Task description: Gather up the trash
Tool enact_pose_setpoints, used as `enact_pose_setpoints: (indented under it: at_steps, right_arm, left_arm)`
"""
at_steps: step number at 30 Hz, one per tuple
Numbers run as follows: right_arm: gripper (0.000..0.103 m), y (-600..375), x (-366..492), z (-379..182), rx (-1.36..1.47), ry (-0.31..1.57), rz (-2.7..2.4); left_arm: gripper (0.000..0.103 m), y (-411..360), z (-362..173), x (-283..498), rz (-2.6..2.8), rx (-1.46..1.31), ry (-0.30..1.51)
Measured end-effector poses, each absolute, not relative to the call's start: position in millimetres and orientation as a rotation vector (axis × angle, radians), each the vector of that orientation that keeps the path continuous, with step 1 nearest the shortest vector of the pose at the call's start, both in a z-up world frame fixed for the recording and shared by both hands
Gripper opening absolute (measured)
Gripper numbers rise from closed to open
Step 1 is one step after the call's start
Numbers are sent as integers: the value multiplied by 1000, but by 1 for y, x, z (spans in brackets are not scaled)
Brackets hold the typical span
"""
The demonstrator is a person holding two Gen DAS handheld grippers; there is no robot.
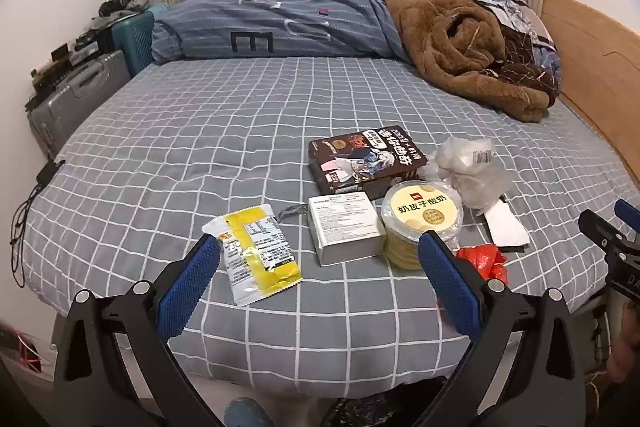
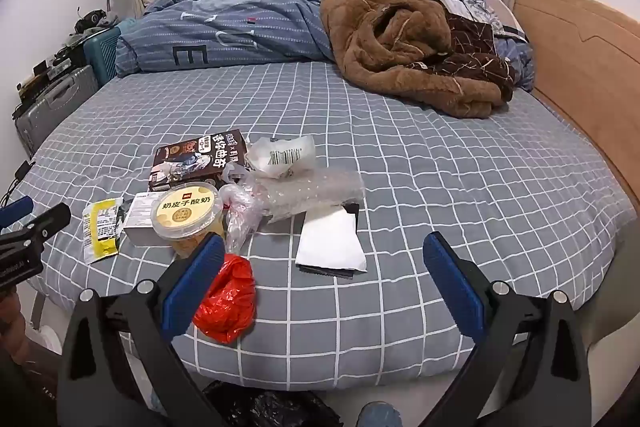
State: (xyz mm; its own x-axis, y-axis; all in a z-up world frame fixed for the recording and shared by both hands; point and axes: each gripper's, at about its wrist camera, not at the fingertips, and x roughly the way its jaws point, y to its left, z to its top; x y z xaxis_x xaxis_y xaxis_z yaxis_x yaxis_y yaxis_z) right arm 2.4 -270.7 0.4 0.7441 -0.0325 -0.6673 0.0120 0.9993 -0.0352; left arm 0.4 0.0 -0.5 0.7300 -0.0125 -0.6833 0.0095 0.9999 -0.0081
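Grey checked sheet covered the bed (image 1: pixel 248 131), with a striped blue duvet (image 1: pixel 280 23) and a brown fleece blanket (image 1: pixel 452 39) heaped at the far side. The trash lay clustered near the bed's front edge: a dark biscuit box (image 1: pixel 366 159), crumpled clear plastic wrap (image 2: pixel 304 187), a white paper sheet (image 2: pixel 330 241), a white carton (image 1: pixel 346 229), a yellow-lidded yoghurt tub (image 1: pixel 420 217), a yellow sachet (image 1: pixel 258 253) and a red plastic scrap (image 2: pixel 228 301). The left tool (image 1: pixel 318 259) hovered wide open and empty, the carton just beyond its gap. The right tool (image 2: pixel 324 257) was equally spread, holding nothing, the paper ahead between its fingers.
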Motion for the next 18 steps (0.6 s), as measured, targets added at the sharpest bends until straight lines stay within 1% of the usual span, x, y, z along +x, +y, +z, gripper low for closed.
enact_pose_setpoints:
  at_steps: [11,18]
  right_arm:
    - [96,-272,-1,6,-19,713,-21]
    - [96,-272,2,5,-21,715,-23]
  left_arm:
    - [97,-5,-10,4,-6,1,760]
    - [97,-3,-6,1,-8,-7,757]
